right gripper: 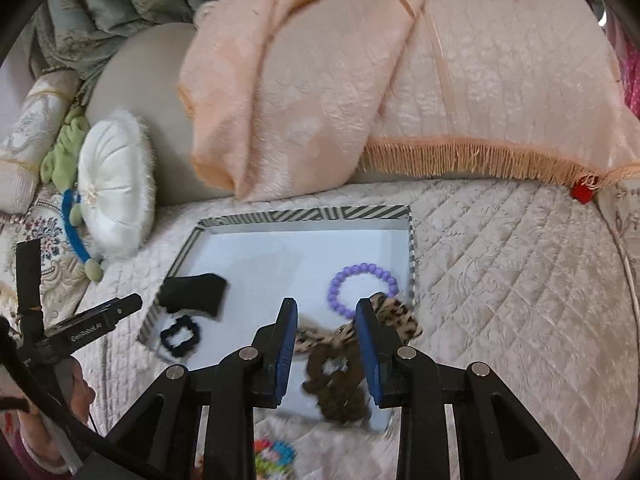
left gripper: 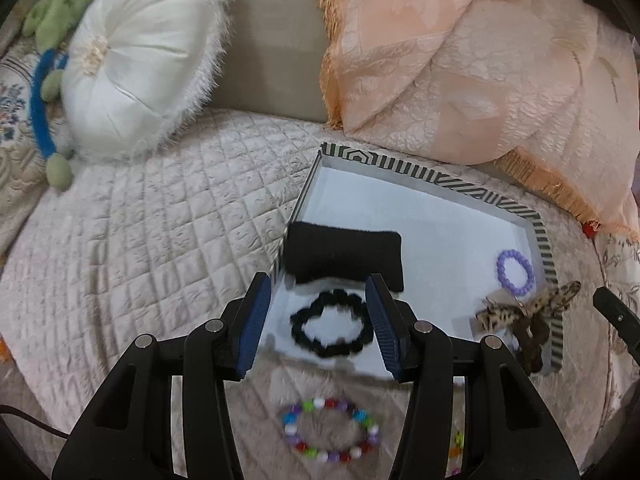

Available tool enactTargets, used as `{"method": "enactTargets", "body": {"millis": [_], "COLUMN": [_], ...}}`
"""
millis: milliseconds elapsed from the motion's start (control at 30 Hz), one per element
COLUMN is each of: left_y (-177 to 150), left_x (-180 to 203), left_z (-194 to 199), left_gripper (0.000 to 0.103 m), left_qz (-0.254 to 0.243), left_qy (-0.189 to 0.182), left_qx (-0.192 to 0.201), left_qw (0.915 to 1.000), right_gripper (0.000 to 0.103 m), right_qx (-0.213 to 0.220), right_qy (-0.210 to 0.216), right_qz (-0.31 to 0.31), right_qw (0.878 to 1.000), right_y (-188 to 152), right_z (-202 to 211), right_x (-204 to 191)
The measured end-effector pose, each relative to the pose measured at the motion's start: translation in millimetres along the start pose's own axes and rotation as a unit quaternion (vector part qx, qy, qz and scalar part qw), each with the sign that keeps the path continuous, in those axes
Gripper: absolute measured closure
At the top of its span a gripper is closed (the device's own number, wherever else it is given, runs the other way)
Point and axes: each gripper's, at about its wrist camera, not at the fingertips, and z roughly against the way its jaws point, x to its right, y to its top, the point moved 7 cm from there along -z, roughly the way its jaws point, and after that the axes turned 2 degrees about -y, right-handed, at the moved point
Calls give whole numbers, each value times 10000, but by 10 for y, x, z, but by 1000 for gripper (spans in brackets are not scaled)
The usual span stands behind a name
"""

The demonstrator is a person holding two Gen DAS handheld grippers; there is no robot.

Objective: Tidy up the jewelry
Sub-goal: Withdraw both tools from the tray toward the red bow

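A shallow striped-rim tray [left gripper: 436, 178] [right gripper: 304, 213] lies on the quilted bed. In it are a black cushion [left gripper: 344, 254] [right gripper: 194, 294], a black scrunchie [left gripper: 332, 322] [right gripper: 179, 336], a purple bead bracelet [left gripper: 515, 271] [right gripper: 362, 288] and a leopard-print bow with a brown scrunchie [left gripper: 528, 320] [right gripper: 340, 372]. My left gripper [left gripper: 318, 316] is open, its fingers either side of the black scrunchie, above it. My right gripper [right gripper: 326, 344] is open over the leopard bow. A multicoloured bead bracelet [left gripper: 330, 430] lies on the quilt in front of the tray.
A round white pillow [left gripper: 140, 56] [right gripper: 116, 184] and a green-and-blue plush toy [left gripper: 48, 92] sit at the left. A peach fringed throw [left gripper: 480, 60] [right gripper: 360, 80] is draped behind the tray. More coloured beads [right gripper: 274, 454] lie near the tray's front edge.
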Motion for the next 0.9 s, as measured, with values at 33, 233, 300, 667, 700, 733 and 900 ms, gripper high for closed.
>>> {"method": "enactTargets", "body": {"millis": [33, 233, 300, 667, 700, 733, 900], "left_y": [-41, -287, -372, -785, -808, -829, -917], "left_x": [19, 47, 63, 174, 178, 185, 217], "left_z": [66, 395, 500, 900, 927, 955, 1078], "left_gripper": [54, 54, 54, 54, 54, 54, 54], "left_qz": [-34, -116, -170, -293, -305, -323, -366], "left_qy": [9, 92, 123, 98, 105, 115, 90], "left_qx": [45, 206, 267, 386, 404, 424, 481], "left_qw": [10000, 9997, 9994, 9988, 9987, 9985, 9981], "right_gripper": [75, 75, 75, 69, 68, 68, 68], "right_qx": [19, 53, 61, 56, 66, 76, 68], "right_qy": [1, -42, -105, 10, -1, -11, -15], "right_qz": [27, 77, 128, 145, 158, 168, 223], "right_qw": [10000, 9999, 9998, 9999, 9999, 9998, 9997], "right_y": [-54, -325, -440, -820, -835, -846, -921], "right_z": [74, 269, 351, 728, 759, 782, 887], "right_x": [-54, -254, -306, -435, -440, -446, -476]}}
